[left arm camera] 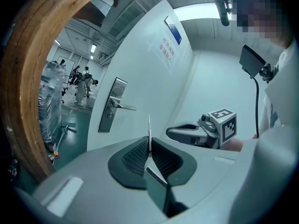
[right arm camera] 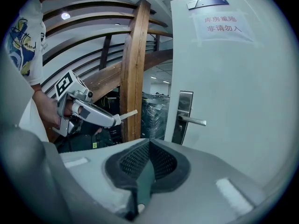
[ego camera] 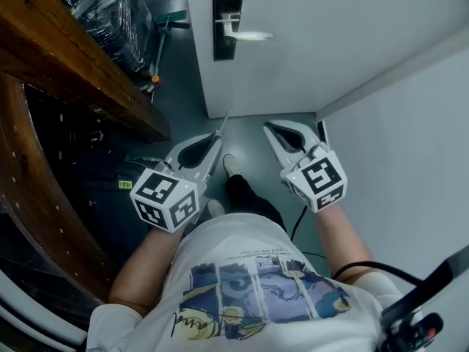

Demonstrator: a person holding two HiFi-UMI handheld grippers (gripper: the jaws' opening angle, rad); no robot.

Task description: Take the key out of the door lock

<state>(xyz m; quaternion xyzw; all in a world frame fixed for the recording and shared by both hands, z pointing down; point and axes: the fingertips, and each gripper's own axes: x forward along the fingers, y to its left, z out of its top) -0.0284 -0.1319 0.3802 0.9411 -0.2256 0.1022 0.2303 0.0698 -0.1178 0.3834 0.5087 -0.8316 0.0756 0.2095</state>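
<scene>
The key (ego camera: 223, 122), a thin pale flat strip, is pinched at its near end between the fingers (left arm camera: 134, 157) of the left gripper (ego camera: 217, 136), and its free end is pointed towards the far white door (ego camera: 330, 42). It is held clear of the door, well apart from the dark lock plate (ego camera: 228, 22) and the silver lever handle (ego camera: 249, 35) seen further up the door face. In the left gripper view the key is seen edge-on, standing upright between the two dark ribbed pads. The right gripper (ego camera: 272, 129) is held just to the right of the left one, at about the same distance from the door, and its fingers (right arm camera: 133, 160) are pressed together, pad against pad. A notice with red print (right arm camera: 223, 24) is stuck high on the door. A curved wooden beam (ego camera: 73, 61) is seen on the left, above a grey-green floor (ego camera: 183, 105).
</scene>
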